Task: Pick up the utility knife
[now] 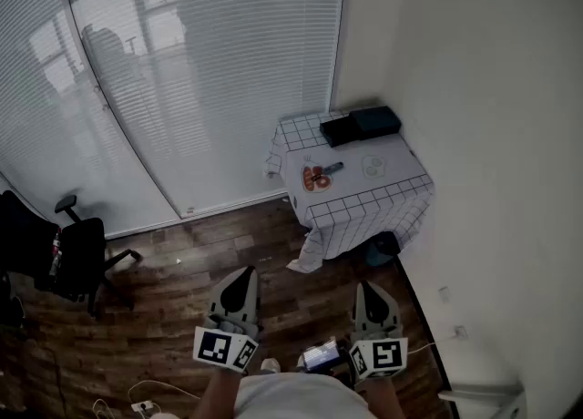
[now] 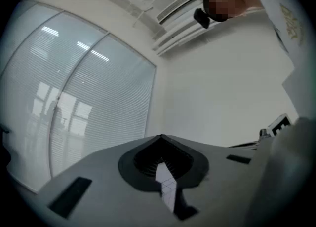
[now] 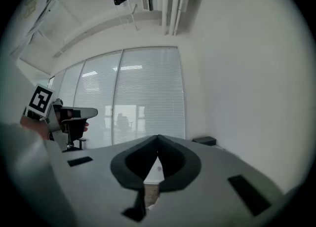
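A white tablecloth [image 1: 364,203] ruled with a dark grid covers the table, with a black box [image 1: 360,124] at its far edge and an orange-red object [image 1: 315,178] near its left edge. The floor [image 1: 182,271] is dark brown wood and the blinds [image 1: 182,62] are pale grey with fine stripes. The grey left gripper [image 1: 242,273] and right gripper [image 1: 368,286] carry black-and-white square markers.

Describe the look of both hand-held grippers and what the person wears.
The left hand-held gripper and the right hand-held gripper both have pale grey bodies tapering to a point, with black padding round the jaws and black rectangular slots in the casing. Each carries a white cube printed with black square markers. The person wears a light-coloured top.
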Tool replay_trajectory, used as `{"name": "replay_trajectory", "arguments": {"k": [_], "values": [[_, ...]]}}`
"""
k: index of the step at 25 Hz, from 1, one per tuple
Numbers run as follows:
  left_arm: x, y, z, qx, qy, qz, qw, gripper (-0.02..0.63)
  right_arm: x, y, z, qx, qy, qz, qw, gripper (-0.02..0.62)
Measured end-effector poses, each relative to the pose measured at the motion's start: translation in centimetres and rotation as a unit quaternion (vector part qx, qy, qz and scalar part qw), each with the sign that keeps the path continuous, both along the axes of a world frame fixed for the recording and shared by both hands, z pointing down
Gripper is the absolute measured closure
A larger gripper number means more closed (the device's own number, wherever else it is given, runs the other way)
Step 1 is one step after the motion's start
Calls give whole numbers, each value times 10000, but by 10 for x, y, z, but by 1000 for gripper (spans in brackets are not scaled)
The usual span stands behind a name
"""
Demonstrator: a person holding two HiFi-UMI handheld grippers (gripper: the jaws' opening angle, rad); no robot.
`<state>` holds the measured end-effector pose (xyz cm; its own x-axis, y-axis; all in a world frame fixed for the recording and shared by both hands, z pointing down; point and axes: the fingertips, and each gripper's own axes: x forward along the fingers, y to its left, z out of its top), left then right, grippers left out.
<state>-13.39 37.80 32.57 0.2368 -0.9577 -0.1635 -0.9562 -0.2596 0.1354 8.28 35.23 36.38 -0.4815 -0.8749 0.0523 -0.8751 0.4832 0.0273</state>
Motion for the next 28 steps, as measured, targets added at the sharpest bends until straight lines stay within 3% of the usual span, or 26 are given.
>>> {"name": "replay_trajectory", "arguments": {"k": [9, 15, 22, 28], "values": [[43, -7, 5, -69, -474, 488, 9977, 598, 4, 6, 4, -97, 32, -78, 9999, 589], [62, -11, 8, -176, -612, 556, 9964, 598, 20, -2, 20, -332, 100, -35, 9994, 589], [72, -5, 17, -331, -508, 547, 9967, 598, 33, 2, 37, -481, 72, -135, 9987, 589], [63, -14, 21, -431, -181, 381, 9982, 598, 34, 2, 32, -402, 45, -147, 9991, 589]]}}
